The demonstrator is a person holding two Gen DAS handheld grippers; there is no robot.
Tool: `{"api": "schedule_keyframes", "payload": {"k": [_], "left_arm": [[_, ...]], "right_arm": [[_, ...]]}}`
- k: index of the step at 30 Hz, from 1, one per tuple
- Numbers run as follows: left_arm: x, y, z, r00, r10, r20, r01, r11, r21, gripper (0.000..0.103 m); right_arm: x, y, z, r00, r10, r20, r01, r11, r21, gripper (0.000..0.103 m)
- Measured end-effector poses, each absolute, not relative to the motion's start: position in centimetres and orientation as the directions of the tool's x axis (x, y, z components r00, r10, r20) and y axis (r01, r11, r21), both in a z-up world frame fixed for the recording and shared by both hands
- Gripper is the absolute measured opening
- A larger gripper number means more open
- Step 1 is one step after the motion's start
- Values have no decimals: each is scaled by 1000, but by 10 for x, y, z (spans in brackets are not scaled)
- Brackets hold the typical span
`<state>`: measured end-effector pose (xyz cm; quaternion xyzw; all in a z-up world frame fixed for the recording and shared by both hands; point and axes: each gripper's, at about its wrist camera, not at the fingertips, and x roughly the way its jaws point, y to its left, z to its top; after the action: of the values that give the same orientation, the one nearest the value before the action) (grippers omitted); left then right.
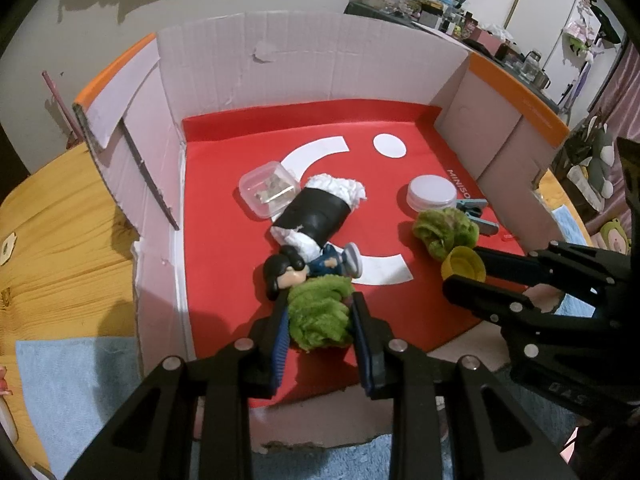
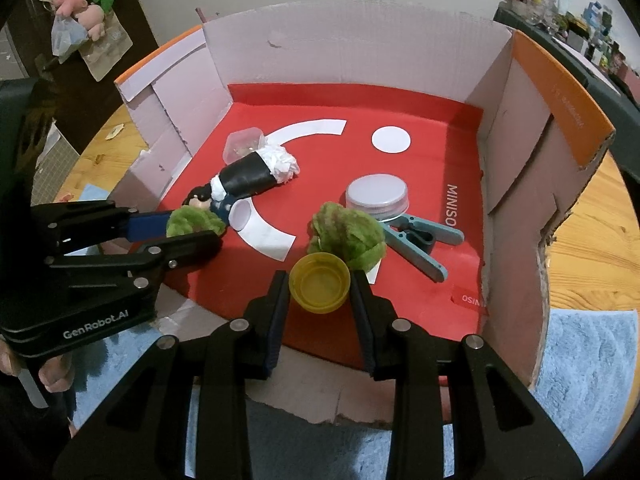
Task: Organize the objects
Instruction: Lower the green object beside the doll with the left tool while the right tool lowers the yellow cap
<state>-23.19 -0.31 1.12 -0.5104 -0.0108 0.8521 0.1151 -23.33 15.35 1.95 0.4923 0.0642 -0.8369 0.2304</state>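
My left gripper [image 1: 320,312] is shut on a green fuzzy ball [image 1: 318,314], held just above the red floor of the cardboard box [image 1: 224,240]. In the right wrist view that gripper [image 2: 192,228] comes in from the left with the same ball [image 2: 194,220]. My right gripper [image 2: 319,286] is shut on a yellow bottle cap [image 2: 319,286], its hollow side up; in the left wrist view the cap [image 1: 464,266] sits between the right gripper's fingers [image 1: 476,292]. A second green ball [image 2: 348,238] lies just beyond the cap.
On the red floor lie a doll figure [image 1: 304,272], a black roll stuffed with white paper [image 1: 316,212], a clear plastic case [image 1: 268,192], a white round lid [image 2: 376,196] and a blue-grey clip [image 2: 420,240]. White box walls [image 2: 340,52] surround it; a wooden table [image 1: 60,216] lies outside.
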Motion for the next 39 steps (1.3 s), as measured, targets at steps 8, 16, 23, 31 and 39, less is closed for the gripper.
{"api": "schedule_keyframes", "payload": {"k": [8, 16, 23, 31, 39], "left_arm": [[-237, -1, 11, -463, 184, -867, -174, -978, -114, 30], [-243, 1, 9, -468, 178, -866, -164, -980, -113, 30], [-246, 3, 8, -470, 172, -866, -156, -982, -110, 30], [-253, 8, 7, -482, 143, -864, -146, -986, -81, 30], [-253, 9, 5, -490, 141, -860, -143, -987, -80, 30]], "right_arm": [[-238, 154, 16, -414, -311, -856, 438, -892, 113, 30], [-243, 156, 16, -427, -307, -851, 426, -898, 110, 30], [-248, 156, 15, -434, -301, -849, 417, -903, 107, 30], [-255, 155, 15, -456, -275, -846, 401, -913, 81, 30], [-253, 158, 15, -466, -265, -844, 394, -916, 70, 30]]}}
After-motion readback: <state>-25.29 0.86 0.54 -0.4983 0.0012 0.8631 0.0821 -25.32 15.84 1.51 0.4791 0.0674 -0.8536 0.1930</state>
